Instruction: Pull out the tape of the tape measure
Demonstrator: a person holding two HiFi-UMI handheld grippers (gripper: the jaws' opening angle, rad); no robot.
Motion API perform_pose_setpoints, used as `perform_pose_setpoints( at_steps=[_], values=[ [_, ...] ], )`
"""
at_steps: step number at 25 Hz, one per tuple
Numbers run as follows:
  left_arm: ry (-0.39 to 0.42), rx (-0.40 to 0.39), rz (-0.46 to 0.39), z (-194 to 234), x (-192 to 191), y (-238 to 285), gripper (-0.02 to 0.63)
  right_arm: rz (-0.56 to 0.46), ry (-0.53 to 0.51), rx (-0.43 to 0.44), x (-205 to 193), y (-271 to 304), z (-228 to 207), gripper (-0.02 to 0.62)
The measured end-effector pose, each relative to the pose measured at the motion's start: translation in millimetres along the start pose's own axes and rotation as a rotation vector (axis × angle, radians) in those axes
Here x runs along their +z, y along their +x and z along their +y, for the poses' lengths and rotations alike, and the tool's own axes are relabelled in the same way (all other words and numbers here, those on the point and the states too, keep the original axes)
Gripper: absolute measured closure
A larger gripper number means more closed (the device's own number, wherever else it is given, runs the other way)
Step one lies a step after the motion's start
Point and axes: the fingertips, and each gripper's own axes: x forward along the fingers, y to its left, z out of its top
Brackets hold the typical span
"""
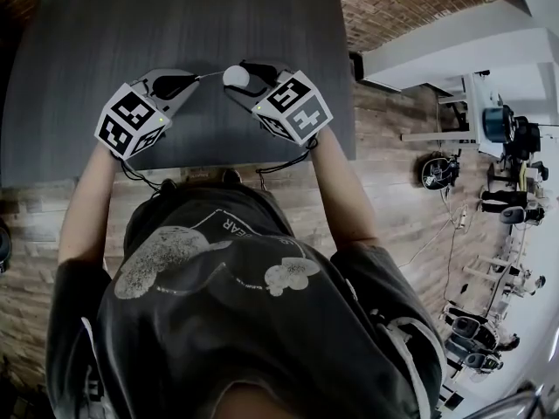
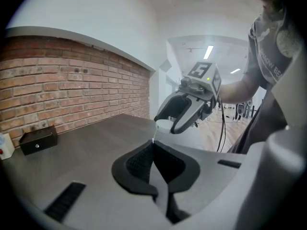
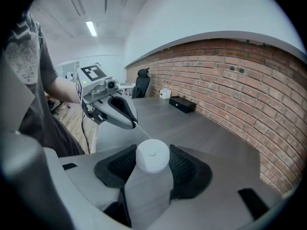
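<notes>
– Tongs on your left are pinched together on the end of the tape, aren't they?

– Yes, your left pair has its tips closed on the tape's end. Your right tongs stand wide but are clamped on the round white tape measure, one pad on each side of the case.

– So where does that leave you in the task?

– At the start of the pull, I'd say. Both grips look set, and only a short run of tape shows, stretched thin between your two pairs of tongs, which sit close together above the worktop.

– And your next move?

– Draw your left tongs away from your right, along the line of the tape. Hold the case steady in your right. Keep the pull straight, because a sideways tug could slip the thin end out of your left tips or twist the case between the pads.

– Any containers to mind?

– Only a small black box, well beyond your tongs near the brick wall. It looks closed, so you cannot tell what is in it. Nothing sits between your tongs but the tape.
</notes>
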Motion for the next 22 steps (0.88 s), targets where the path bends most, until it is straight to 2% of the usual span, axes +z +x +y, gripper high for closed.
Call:
perform_pose_setpoints(
  at_steps=[5,17,22],
  values=[
    [-0.043,0.003,-0.009,13.0,-4.9,-8.0,0.597,-0.018,0.066,-0.015,-5.3,-4.7,-10.4,0.359],
    [-0.050,0.003,0.001,16.7,-9.1,-9.0,0.597,-0.018,0.060,-0.016,-5.3,-0.9,-11.1,0.359],
    [-0.074,0.020,0.017,26.3,-18.2,-15.8,0.597,0.025,0.047,-0.075,-16.3,-5.6,-27.7,0.359]
  ],
)
